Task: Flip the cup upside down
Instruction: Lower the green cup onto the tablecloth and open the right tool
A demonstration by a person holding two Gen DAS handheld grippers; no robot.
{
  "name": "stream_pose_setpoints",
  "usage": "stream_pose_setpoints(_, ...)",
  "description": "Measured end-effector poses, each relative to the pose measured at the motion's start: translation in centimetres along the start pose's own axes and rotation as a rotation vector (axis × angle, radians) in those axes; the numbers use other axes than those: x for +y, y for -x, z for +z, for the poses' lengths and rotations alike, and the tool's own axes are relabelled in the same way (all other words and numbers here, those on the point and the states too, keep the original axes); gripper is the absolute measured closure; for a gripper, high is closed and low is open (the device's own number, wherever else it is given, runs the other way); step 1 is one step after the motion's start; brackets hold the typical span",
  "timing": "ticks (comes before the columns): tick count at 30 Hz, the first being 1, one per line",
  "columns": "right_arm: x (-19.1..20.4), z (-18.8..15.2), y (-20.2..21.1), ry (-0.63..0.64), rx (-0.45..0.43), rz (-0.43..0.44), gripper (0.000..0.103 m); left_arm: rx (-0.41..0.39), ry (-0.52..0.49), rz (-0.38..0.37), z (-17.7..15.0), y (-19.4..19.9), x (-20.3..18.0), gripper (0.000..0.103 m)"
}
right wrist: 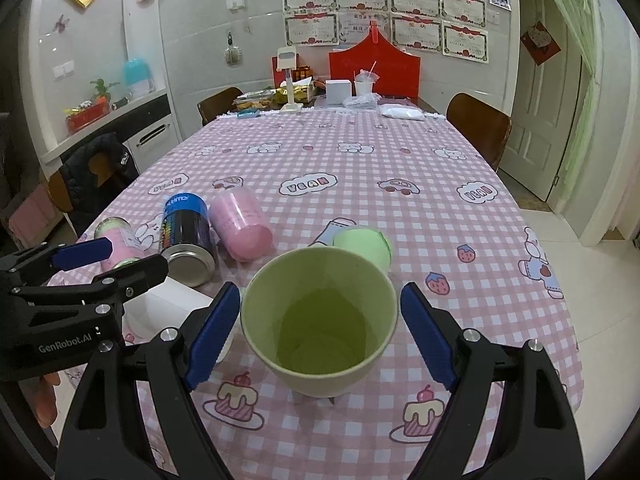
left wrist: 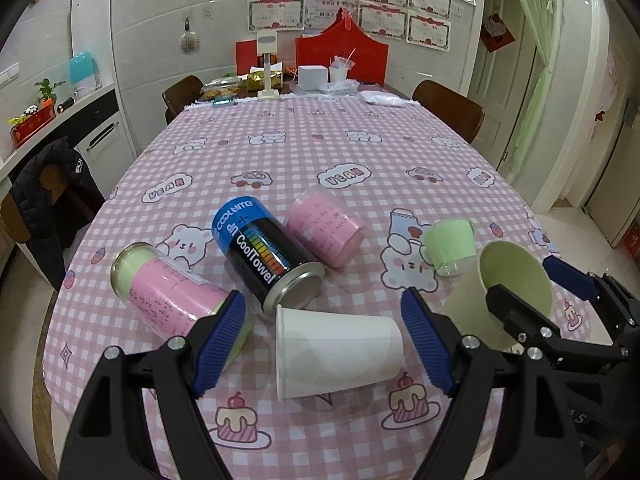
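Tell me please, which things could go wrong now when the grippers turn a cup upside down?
1. The green cup sits between the open right gripper without contact on either side; closing off-centre may push or tip it.
2. The white cup lies on its side between the open left gripper, so it may roll away.
3. The CoolTowel can lies close behind the white cup and could be bumped and roll.

Pale green cup (right wrist: 320,322), white cup (left wrist: 338,350), pink-checked tablecloth (right wrist: 360,160).

pale green cup (right wrist: 320,322) upright on the table, mouth up.
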State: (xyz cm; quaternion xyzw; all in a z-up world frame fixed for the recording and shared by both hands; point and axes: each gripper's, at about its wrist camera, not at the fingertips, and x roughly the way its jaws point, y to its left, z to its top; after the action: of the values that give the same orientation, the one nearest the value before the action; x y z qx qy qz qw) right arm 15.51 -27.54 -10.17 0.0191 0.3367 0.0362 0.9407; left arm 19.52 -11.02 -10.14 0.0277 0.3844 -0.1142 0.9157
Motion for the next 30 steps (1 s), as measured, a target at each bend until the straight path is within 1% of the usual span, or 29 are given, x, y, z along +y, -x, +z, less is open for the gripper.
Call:
stream_pose_setpoints(6,0.5,-0.3,1.7,-0.004,-0.036,-0.003,0.021,-0.029,-0.003,-0.008,-0.8,1.7,0.0,0.024)
stream_pose_setpoints(9,0.9,-0.6,2.9,-0.004,-0.060,-0.005,0.020,-0.056,-0.006,-0.012,-1.3,2.9,0.1,0.024)
stream_pose_setpoints(12,1.3,-1.1,4.3,-0.004,-0.093,-0.004,0.020,-0.101,-0.006,-0.012,-2.0,4.7,0.2,0.024)
stream_pose_setpoints(18,2.4,-2.1,7.7,0.002,-0.178,0.003,0.017,-0.202,-0.009,-0.008,-3.4,8.7,0.4,0.024)
stream_pose_setpoints(21,3.0,-2.4,9.5,0.009,-0.224,0.007,0.016,-0.260,-0.019,0.007,-4.1,10.8,0.5,0.024)
stream_pose_setpoints(25,3.4,-2.5,11.6,0.016,-0.289,0.009,0.014,-0.350,-0.020,0.040,-4.8,13.8,0.6,0.016)
stream_pose_setpoints(26,3.5,-2.4,12.2,0.016,-0.308,0.010,0.013,-0.376,-0.019,0.044,-5.0,14.7,0.7,0.016)
stream_pose_setpoints(27,3.6,-2.4,12.8,0.018,-0.327,0.013,0.009,-0.395,-0.016,0.046,-5.1,15.3,0.7,0.016)
stream_pose_setpoints(30,3.9,-2.6,14.1,0.026,-0.374,0.026,0.009,-0.456,-0.013,0.052,-5.6,17.3,0.8,0.015)
